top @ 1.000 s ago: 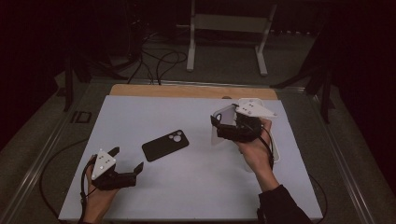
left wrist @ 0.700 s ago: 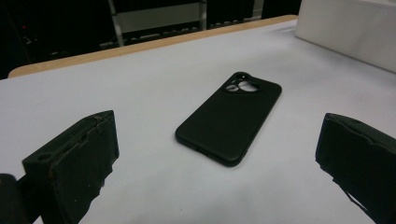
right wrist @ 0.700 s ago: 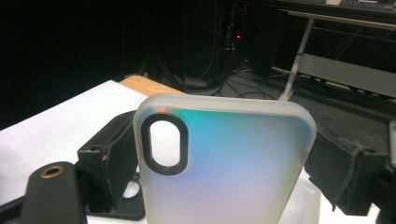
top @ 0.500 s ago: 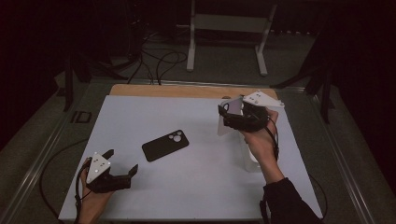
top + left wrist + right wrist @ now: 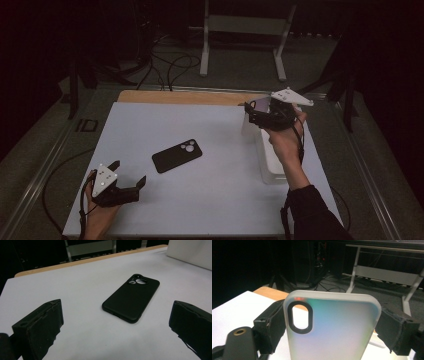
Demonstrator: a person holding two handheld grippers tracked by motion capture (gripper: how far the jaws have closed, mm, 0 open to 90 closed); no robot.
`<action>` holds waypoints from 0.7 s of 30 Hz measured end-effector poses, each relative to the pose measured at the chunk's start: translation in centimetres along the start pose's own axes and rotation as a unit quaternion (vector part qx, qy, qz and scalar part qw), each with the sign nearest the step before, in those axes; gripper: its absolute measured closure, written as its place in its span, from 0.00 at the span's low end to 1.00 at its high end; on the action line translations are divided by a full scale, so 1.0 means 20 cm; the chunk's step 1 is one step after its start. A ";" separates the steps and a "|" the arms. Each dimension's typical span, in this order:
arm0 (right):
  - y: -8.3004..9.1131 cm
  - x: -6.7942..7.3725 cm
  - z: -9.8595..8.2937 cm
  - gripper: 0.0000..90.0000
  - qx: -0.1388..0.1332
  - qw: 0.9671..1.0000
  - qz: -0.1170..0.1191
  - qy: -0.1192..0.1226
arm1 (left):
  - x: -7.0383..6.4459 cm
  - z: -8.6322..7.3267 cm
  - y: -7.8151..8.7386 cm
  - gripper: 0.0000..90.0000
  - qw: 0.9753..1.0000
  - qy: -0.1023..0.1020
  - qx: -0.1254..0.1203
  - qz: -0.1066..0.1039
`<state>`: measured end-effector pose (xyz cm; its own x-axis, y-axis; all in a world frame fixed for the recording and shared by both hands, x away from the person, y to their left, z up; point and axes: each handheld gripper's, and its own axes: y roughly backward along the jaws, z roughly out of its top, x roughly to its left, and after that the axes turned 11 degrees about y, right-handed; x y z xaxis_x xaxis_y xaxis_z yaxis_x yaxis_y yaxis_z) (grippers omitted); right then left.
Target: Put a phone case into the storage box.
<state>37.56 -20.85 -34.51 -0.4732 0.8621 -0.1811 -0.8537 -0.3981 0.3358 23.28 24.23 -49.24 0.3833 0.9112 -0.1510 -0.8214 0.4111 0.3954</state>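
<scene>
between right gripper (image 5: 332, 325) jaws, translucent phone case (image 5: 332, 330)

Black tongs (image 5: 127, 176) with blocky worn jaws, grey three-cornered top plates, trailing black cables, dark sleeve (image 5: 310, 215).

- High view: set above the near edge, facing forward and down, far enough to take in the whole table (image 5: 200, 125).
- Left gripper view: low over the near left, facing far and right, close to the black phone case (image 5: 131, 300), shared with the high view (image 5: 177, 155).
- Right gripper view: raised at far right, facing leftward, right up against a frosted case (image 5: 332, 327).
</scene>
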 end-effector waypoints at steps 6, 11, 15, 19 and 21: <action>-0.04 -0.05 0.00 0.19 0.006 1.000 -0.019 -0.012 | 0.00 0.00 0.00 0.00 1.000 0.000 -0.003 0.003; -0.07 -0.11 0.00 0.19 0.012 0.999 -0.033 -0.020 | 0.00 0.00 0.01 0.00 1.000 0.002 -0.010 0.007; -0.08 -0.13 0.00 0.19 0.015 0.999 -0.040 -0.023 | 0.01 0.00 0.01 0.00 1.000 0.004 -0.010 0.008; -0.10 -0.18 -0.01 0.19 0.019 0.998 -0.050 -0.029 | 0.00 0.00 0.01 0.00 1.000 0.005 -0.013 0.008; -0.11 -0.19 -0.01 0.19 0.022 0.998 -0.054 -0.032 | 0.01 0.00 0.01 0.00 1.000 0.006 -0.013 0.008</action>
<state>41.23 -23.26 -34.71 -0.3637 0.9178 -0.1595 -0.8878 -0.2896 0.3578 23.10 24.45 -49.12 0.3644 0.9182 -0.1552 -0.8383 0.3960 0.3747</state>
